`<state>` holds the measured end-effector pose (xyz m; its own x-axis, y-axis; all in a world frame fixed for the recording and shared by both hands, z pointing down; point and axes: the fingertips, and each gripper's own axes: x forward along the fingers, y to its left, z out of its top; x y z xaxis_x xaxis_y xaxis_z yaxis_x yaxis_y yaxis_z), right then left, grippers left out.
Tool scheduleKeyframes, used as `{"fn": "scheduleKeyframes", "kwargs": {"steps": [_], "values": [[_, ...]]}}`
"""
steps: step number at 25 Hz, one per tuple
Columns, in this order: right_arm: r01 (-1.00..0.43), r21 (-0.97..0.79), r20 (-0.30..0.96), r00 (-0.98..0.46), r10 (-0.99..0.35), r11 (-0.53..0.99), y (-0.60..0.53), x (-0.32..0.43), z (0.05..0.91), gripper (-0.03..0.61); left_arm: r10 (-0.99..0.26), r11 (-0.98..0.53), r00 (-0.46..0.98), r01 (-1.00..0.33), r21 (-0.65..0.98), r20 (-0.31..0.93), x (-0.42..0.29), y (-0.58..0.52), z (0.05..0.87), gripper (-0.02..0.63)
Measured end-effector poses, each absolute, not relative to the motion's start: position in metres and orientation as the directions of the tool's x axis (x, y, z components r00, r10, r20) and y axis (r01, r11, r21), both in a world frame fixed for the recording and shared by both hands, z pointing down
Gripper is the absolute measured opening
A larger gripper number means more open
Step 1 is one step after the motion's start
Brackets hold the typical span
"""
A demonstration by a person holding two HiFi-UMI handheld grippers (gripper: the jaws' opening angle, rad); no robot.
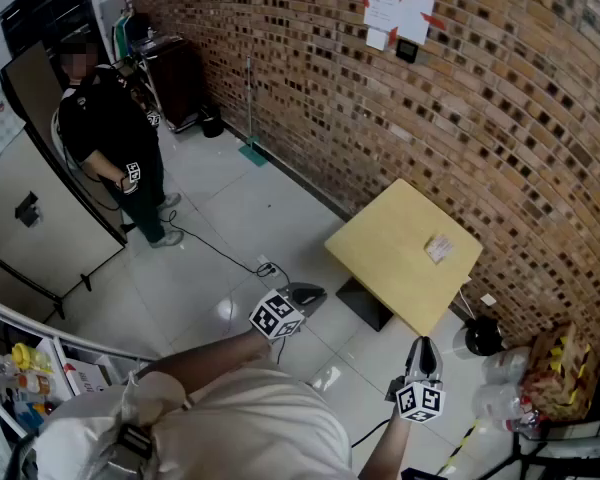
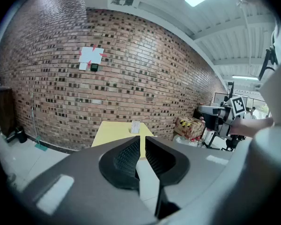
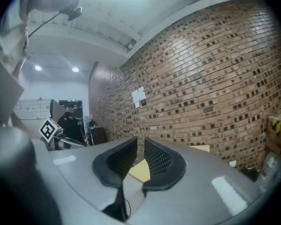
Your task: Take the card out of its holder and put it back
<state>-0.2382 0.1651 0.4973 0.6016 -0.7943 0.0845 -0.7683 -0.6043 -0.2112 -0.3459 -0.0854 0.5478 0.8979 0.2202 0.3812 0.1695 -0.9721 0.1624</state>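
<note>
On table (image 1: pixel 385 253), card (image 1: pixel 439 248) (print illegible)

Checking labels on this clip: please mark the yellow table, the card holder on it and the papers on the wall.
yellow table (image 1: pixel 385 253): head view, bare top left of the holder.
card holder (image 1: pixel 439 248): head view, its middle.
wall papers (image 1: pixel 395 13): head view, middle of the white sheets.

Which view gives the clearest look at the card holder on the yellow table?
The head view: from above, the card holder sits unobstructed on the yellow table, though small. The left gripper view shows it small, side-on, just beyond the jaws. The right gripper view catches only tabletop, not the holder.
</note>
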Motion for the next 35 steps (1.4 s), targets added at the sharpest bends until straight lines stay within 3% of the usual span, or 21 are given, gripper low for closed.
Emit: {"fn": "scheduleKeyframes", "kwargs": {"steps": [21, 35], "values": [[-0.756, -0.211, 0.099, 0.614, -0.783, -0.62, 0.196, -0.182, 0.502, 0.06, 0.269, -0.962, 0.882, 0.226, 0.153, 0.388, -0.275, -0.048, 0.55, 0.055], [-0.735, -0.205, 0.141, 0.631, -0.763, -0.646, 0.167, -0.083, 0.514, 0.06, 0.317, -0.947, 0.858, 0.264, 0.181, 0.404, -0.165, -0.07, 0.571, 0.057]]}}
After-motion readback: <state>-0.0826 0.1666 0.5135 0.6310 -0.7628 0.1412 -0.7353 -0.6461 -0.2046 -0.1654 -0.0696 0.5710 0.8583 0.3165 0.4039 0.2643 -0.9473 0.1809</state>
